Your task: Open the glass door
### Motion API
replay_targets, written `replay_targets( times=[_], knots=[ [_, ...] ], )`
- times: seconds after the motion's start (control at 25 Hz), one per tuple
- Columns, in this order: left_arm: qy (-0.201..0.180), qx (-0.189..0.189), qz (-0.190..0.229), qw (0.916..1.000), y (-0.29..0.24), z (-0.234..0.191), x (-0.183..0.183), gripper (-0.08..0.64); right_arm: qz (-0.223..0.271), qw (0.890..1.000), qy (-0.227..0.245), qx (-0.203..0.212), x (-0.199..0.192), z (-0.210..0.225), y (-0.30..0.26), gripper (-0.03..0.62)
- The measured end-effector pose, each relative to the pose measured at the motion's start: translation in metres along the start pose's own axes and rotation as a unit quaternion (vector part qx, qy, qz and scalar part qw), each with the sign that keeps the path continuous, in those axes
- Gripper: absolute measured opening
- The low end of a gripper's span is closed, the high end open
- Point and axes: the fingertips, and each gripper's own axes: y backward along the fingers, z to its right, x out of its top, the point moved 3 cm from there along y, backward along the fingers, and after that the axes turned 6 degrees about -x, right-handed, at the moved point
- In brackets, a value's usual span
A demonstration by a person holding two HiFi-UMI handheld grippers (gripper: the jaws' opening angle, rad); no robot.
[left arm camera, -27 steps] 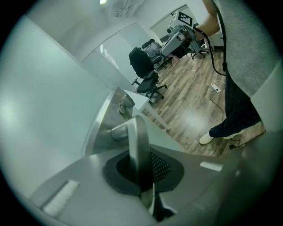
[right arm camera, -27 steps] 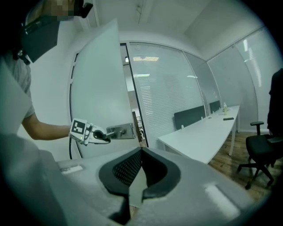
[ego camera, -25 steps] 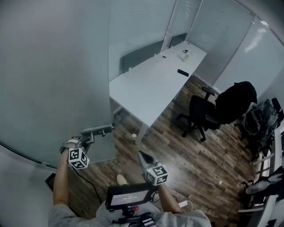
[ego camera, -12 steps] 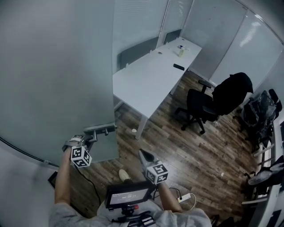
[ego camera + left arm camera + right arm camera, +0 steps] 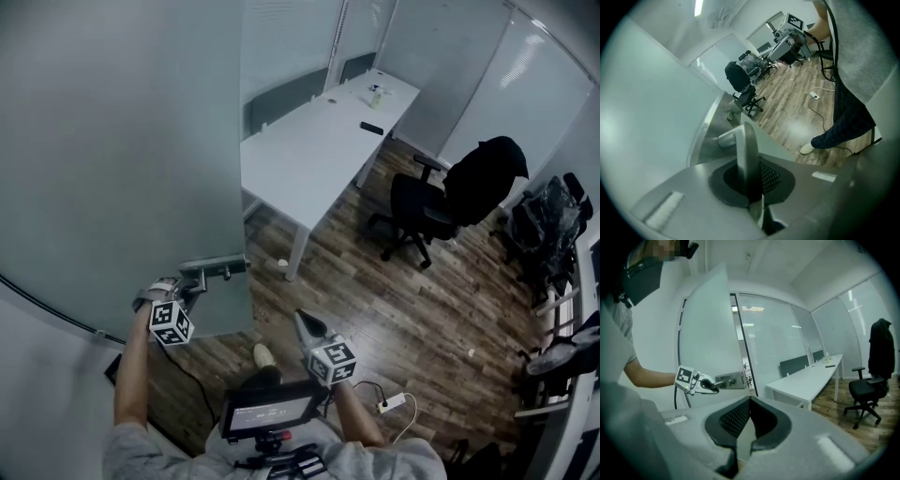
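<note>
The frosted glass door (image 5: 112, 141) fills the left of the head view, its metal lever handle (image 5: 214, 266) near the free edge. My left gripper (image 5: 192, 286) is shut on that handle. In the left gripper view the handle (image 5: 745, 154) runs between the pads of the left gripper (image 5: 752, 190). My right gripper (image 5: 302, 321) hangs in the air over the wood floor, shut with nothing in it. The right gripper view shows the right gripper (image 5: 750, 401) pointing at the door (image 5: 705, 329), the handle (image 5: 729, 379) and the left gripper (image 5: 710, 386).
A long white desk (image 5: 319, 150) stands beyond the door's edge. A black office chair with a dark jacket (image 5: 441, 202) is to its right. More chairs (image 5: 553, 234) line the right wall. A power strip (image 5: 392, 403) lies on the floor near my feet.
The door's free edge and handle have shifted a little to the right with the left gripper still on the handle. The right gripper has moved along with it.
</note>
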Motion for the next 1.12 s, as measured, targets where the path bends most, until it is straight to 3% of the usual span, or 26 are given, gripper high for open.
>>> replay_targets(
  times=[0.4,1.12],
  knots=[
    [-0.019,-0.015,0.006,0.9997,0.023,0.041,0.012,0.003,0.008,1.000,-0.002,-0.009,-0.006,-0.009,0.054,0.002],
    [-0.044,-0.028,0.019,0.9985,0.055,0.090,0.022,0.008,0.014,0.999,-0.014,-0.026,-0.021,-0.023,0.102,0.002]
  ],
)
